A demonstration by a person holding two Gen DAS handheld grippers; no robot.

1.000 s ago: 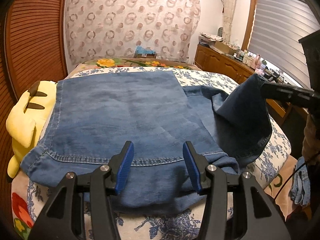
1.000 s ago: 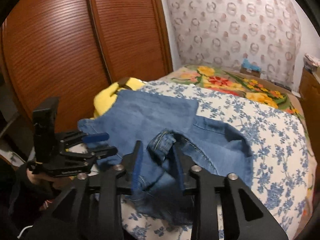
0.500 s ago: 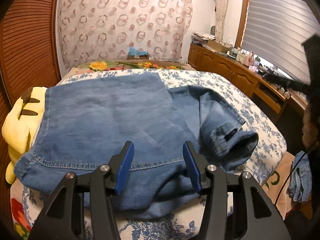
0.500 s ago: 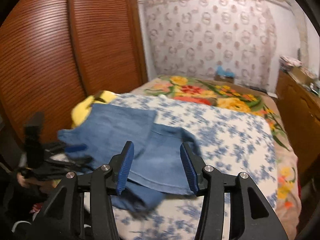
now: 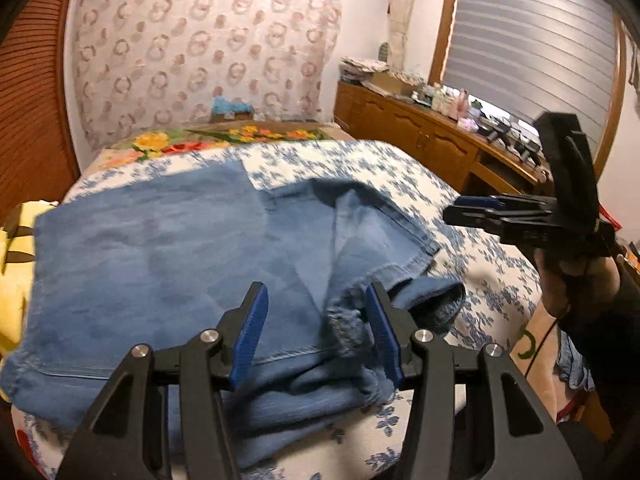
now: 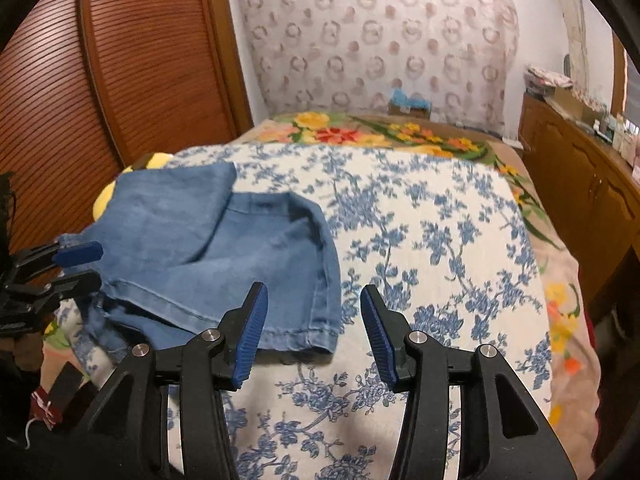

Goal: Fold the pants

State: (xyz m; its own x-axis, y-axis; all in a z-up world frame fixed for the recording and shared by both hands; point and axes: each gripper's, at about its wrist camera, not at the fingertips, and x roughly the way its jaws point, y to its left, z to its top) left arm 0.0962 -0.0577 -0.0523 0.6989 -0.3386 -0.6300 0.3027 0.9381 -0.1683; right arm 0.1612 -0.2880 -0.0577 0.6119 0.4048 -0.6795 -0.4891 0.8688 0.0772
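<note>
Blue denim pants [image 5: 160, 248] lie folded on the bed, one leg doubled over toward the right, with a rumpled cuff [image 5: 432, 300] at the near right. My left gripper [image 5: 316, 292] hangs open just above the near edge of the pants, with no cloth pinched between its pads. In the left wrist view my right gripper [image 5: 460, 207] hovers open to the right of the pants, held by a hand [image 5: 576, 280]. In the right wrist view the right gripper [image 6: 313, 292] is open over the pants' [image 6: 224, 248] right hem and the bedspread, holding nothing. The left gripper [image 6: 90, 265] shows at the far left.
The bed has a white bedspread with blue flowers [image 6: 420, 240] and a bright floral blanket [image 6: 360, 132] at its far end. A yellow plush toy [image 5: 12, 280] lies by the pants on the left. A slatted wooden wardrobe [image 6: 100, 80] stands left, a wooden dresser [image 5: 420, 136] right.
My right gripper opened and let go of the pant leg, which dropped onto the bed. It then drew away to the right. My left gripper drifted right along the near edge.
</note>
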